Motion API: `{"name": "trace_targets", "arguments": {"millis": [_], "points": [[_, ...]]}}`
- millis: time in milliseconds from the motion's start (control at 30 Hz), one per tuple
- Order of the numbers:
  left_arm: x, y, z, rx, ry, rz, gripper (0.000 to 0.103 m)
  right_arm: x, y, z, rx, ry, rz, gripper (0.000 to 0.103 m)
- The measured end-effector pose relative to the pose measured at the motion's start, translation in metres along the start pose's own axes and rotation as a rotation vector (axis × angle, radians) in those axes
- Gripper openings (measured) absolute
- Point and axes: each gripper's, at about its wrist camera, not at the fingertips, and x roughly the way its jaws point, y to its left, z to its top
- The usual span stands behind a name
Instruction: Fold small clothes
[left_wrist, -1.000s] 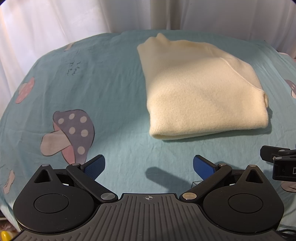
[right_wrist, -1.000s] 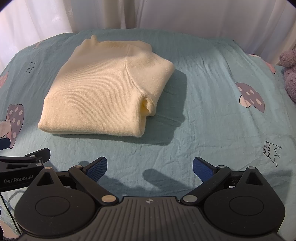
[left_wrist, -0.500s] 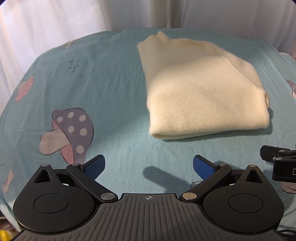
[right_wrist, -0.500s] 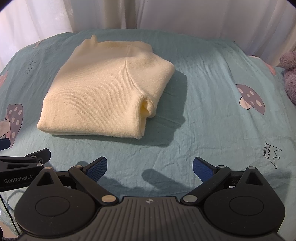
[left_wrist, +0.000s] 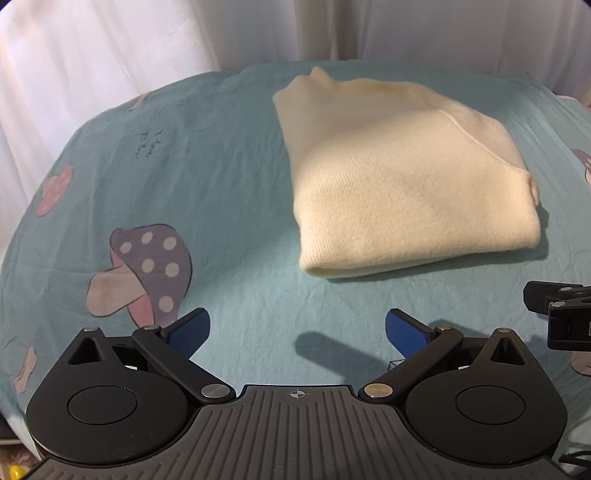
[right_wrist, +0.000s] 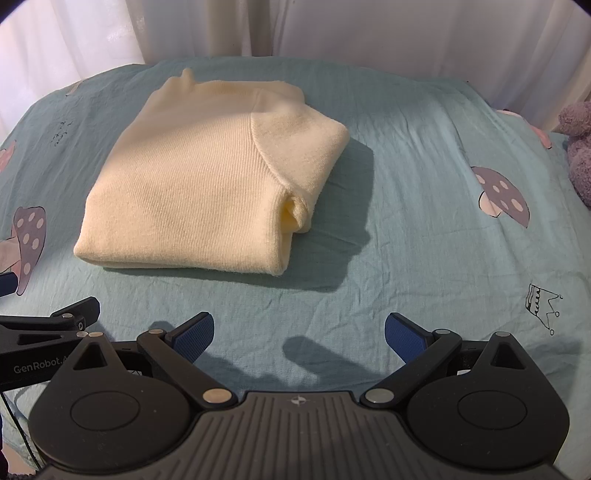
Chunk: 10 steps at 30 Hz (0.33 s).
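Observation:
A cream knit sweater (left_wrist: 402, 177) lies folded into a thick rectangle on the teal sheet (left_wrist: 229, 155); it also shows in the right wrist view (right_wrist: 207, 184). My left gripper (left_wrist: 297, 328) is open and empty, above the sheet, short of the sweater's near left corner. My right gripper (right_wrist: 299, 332) is open and empty, short of the sweater's near edge. Each gripper's body shows at the edge of the other's view: the right gripper's body (left_wrist: 561, 314) in the left wrist view, the left gripper's body (right_wrist: 44, 343) in the right wrist view.
The sheet carries mushroom prints (left_wrist: 144, 269) and a crown drawing (right_wrist: 541, 302). White curtains (right_wrist: 332, 26) hang behind the bed. A purple plush toy (right_wrist: 580, 147) sits at the far right edge.
Both grippers have drifted very slightly; the sweater lies unmoved and both grippers stay open.

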Motion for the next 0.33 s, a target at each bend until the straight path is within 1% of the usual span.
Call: {"name": "trace_targets", "arguments": {"millis": [167, 333], "points": [[0.0004, 0.0013, 0.0000, -0.011, 0.011, -0.035, 0.103, -0.0004, 0.0004, -0.0003, -0.002, -0.004, -0.003, 0.099], [0.0009, -0.0005, -0.0006, -0.005, 0.017, -0.030, 0.103, -0.0009, 0.0013, -0.0004, -0.003, -0.004, -0.005, 0.099]]}}
